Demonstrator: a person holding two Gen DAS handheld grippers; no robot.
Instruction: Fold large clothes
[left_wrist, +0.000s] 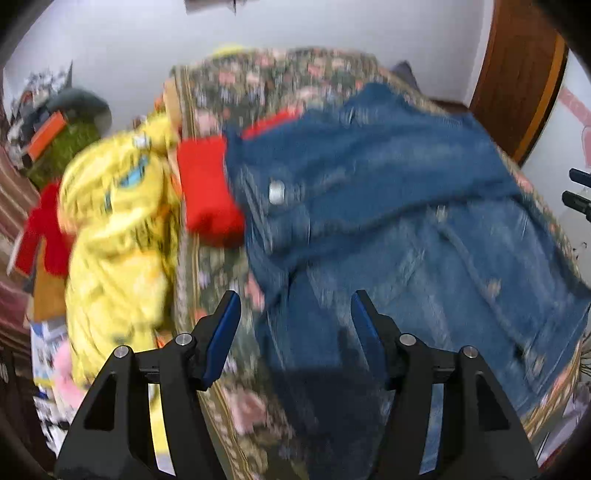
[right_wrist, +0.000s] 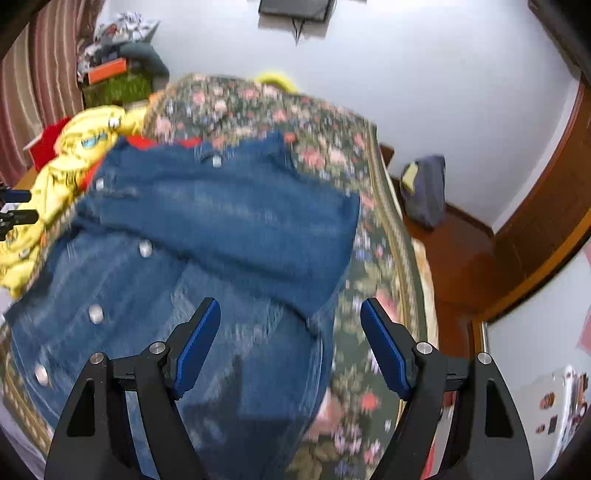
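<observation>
At the far left of the left wrist view hangs a striped curtain (left_wrist: 11, 206), with a cluttered pile (left_wrist: 55, 122) of things against the white wall (left_wrist: 295, 26). Next to it lies a heap of yellow cloth (left_wrist: 114, 236) with a cartoon print, a red garment (left_wrist: 40, 236) at its edge. The bed carries a dark floral bedspread (left_wrist: 236, 85), and on it lies the denim jacket (left_wrist: 388, 192), its upper part folded over the lower, a red cuff (left_wrist: 208, 195) sticking out at its left side. Metal buttons run down the front in the right wrist view. To the right of the bed are a brown wooden floor (right_wrist: 454, 266), a grey bag (right_wrist: 424, 192) against the wall and a wooden door frame (right_wrist: 554, 192).

The left gripper (left_wrist: 295, 317) hangs above the jacket's lower left part, jaws apart, nothing between them. The right gripper (right_wrist: 290, 325) hangs over the jacket's right edge, jaws likewise spread and empty.

No writing can be read; the frames are blurred.
</observation>
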